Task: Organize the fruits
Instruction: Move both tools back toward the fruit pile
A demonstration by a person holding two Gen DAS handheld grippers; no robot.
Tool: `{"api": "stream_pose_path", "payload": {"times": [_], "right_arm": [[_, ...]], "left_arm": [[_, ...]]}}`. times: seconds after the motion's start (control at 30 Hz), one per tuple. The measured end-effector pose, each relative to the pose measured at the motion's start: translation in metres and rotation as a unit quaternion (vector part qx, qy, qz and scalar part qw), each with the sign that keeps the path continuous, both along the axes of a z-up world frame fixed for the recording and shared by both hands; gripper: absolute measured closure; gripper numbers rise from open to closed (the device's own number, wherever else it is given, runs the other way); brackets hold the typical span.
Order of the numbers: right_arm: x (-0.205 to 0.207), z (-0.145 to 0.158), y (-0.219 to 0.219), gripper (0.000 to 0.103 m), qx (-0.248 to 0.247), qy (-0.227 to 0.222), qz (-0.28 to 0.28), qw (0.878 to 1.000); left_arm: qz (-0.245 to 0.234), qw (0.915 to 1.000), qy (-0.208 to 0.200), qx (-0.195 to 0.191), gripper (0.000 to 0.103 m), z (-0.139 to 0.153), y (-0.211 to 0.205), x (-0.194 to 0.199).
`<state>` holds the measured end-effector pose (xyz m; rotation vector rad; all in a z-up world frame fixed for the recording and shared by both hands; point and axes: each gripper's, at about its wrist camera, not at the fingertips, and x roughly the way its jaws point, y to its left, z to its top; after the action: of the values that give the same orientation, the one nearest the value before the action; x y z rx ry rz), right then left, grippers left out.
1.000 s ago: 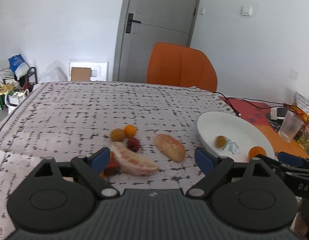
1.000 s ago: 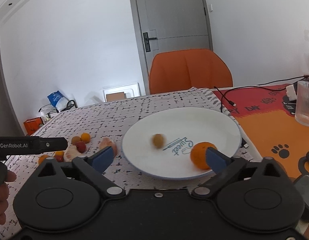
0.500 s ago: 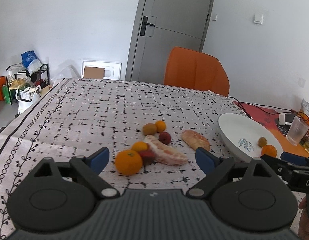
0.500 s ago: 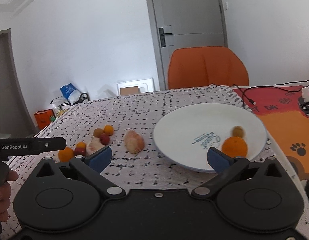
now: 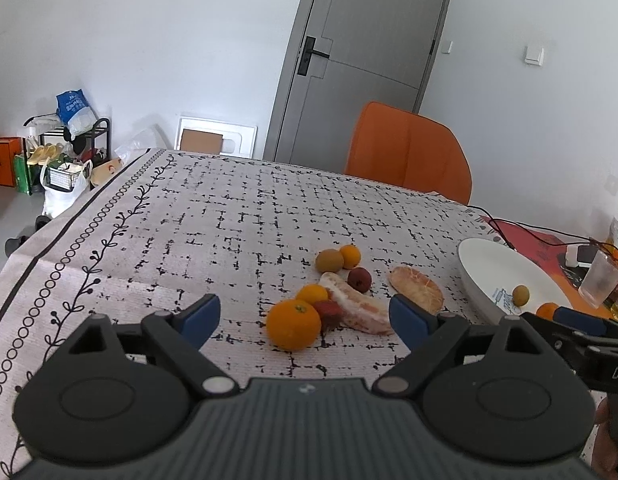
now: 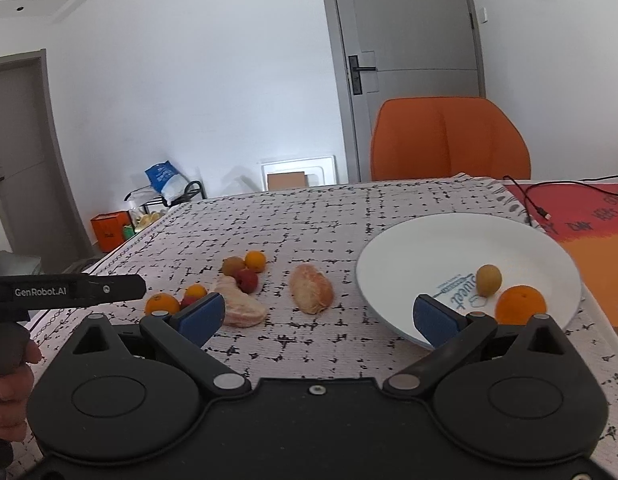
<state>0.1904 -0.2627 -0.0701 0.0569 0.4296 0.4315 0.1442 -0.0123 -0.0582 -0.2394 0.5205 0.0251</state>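
A loose pile of fruit lies on the patterned cloth: a large orange (image 5: pixel 294 324), a small orange (image 5: pixel 312 294), a red fruit (image 5: pixel 328 310), two peeled citrus segments (image 5: pixel 359 308) (image 5: pixel 417 290), a brown-green fruit (image 5: pixel 329 260) and a dark red one (image 5: pixel 359 279). My left gripper (image 5: pixel 305 318) hovers before the pile. Its jaws stand wide and are closing; the large orange lies in the gap ahead, untouched. The white plate (image 6: pixel 449 224) holds an orange (image 6: pixel 520 305) and a brownish fruit (image 6: pixel 489 278). My right gripper (image 6: pixel 319 314) is open and empty, near the plate's left rim.
An orange chair (image 5: pixel 409 152) stands at the table's far side before a grey door. A black cable (image 6: pixel 533 200) lies on a red mat behind the plate. A plastic cup (image 5: pixel 599 278) stands at the far right. Bags and a rack (image 5: pixel 65 152) sit on the floor at left.
Both grippers have shifted left across the table. The large orange came into the left wrist view. The plate slid toward the right of both views, and its small fruit rolled beside the orange.
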Motion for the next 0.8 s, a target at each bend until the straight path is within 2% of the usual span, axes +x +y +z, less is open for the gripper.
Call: {"api": "stream_pose_path", "payload": {"times": [0.4, 0.57, 0.8], "right_arm": [[0.014, -0.004, 0.012, 0.017, -0.008, 0.005, 0.023, 1.0], [0.025, -0.008, 0.02, 0.026, -0.017, 0.018, 0.032, 0.999], [0.037, -0.015, 0.028, 0.027, -0.02, 0.033, 0.042, 0.998]], "left_arm": [[0.005, 0.9999, 0.008, -0.005, 0.019, -0.011, 0.004, 0.011], [0.007, 0.9998, 0.015, -0.008, 0.027, -0.017, 0.007, 0.018], [0.002, 0.9995, 0.028, -0.011, 0.031, -0.027, 0.006, 0.027]]}}
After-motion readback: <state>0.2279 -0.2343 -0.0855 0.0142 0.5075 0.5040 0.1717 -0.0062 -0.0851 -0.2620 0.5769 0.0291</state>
